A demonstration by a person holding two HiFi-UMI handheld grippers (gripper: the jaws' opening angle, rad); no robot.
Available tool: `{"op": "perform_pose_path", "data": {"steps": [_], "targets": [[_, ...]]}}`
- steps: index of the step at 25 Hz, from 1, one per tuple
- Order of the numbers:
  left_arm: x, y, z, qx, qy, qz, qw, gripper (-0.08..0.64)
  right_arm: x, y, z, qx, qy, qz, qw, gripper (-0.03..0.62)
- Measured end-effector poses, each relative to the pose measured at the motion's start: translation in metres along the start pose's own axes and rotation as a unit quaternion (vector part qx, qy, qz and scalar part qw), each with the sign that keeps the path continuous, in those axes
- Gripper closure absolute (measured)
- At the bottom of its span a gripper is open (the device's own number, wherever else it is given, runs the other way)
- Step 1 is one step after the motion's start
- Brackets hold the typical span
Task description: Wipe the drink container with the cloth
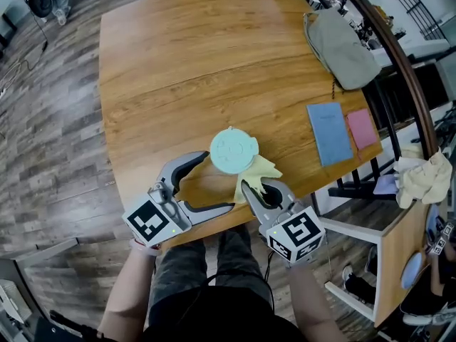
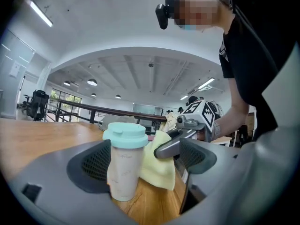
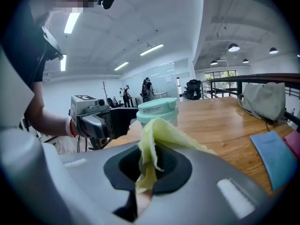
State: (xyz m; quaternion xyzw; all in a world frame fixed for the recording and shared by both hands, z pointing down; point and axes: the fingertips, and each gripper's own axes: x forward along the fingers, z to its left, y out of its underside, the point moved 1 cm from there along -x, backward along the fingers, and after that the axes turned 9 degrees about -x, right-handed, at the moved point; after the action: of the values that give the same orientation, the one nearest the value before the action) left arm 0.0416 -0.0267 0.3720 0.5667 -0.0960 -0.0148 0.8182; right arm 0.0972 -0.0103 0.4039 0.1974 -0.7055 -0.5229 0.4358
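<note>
Table (image 1: pixel 178 63) of wood is topped at the far right by a grey bag (image 1: pixel 340 45), well apart from the work. Left gripper (image 1: pixel 214 182) is held with jaws spread, and the drink container (image 1: pixel 233 150), mint-lidded and upright near the front edge, is framed between them without being squeezed. Right gripper (image 1: pixel 253 189) is clenched on the yellow cloth (image 1: pixel 262 168), which is bunched just beside the container's side.

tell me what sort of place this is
Probably an open-plan office or shared workspace: a large wooden table, a black office chair by big windows, and strip lights on a high ceiling, with people standing about in the background.
</note>
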Motion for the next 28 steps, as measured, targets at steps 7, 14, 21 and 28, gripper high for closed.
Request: {"op": "perform_pose_path", "data": {"steps": [7, 14, 21, 28], "targets": [[-0.011, 0.026, -0.019, -0.004, 0.054, 0.029, 0.9981, 0.121, 0.015, -0.014, 0.036, 0.025, -0.059, -0.022, 0.998, 0.575], [-0.031, 0.039, -0.014, 0.004, 0.038, 0.039, 0.9985, 0.121, 0.036, -0.034, 0.063, 0.059, -0.107, -0.046, 0.991, 0.575], [-0.052, 0.032, 0.007, 0.014, -0.010, 0.013, 0.9998, 0.318, 0.061, -0.046, 0.079, 0.065, -0.132, -0.049, 0.988, 0.575], [-0.057, 0.033, 0.019, 0.025, -0.026, 0.002, 0.9993, 0.488, 0.069, -0.050, 0.084, 0.026, -0.139, -0.030, 0.990, 0.560]]}}
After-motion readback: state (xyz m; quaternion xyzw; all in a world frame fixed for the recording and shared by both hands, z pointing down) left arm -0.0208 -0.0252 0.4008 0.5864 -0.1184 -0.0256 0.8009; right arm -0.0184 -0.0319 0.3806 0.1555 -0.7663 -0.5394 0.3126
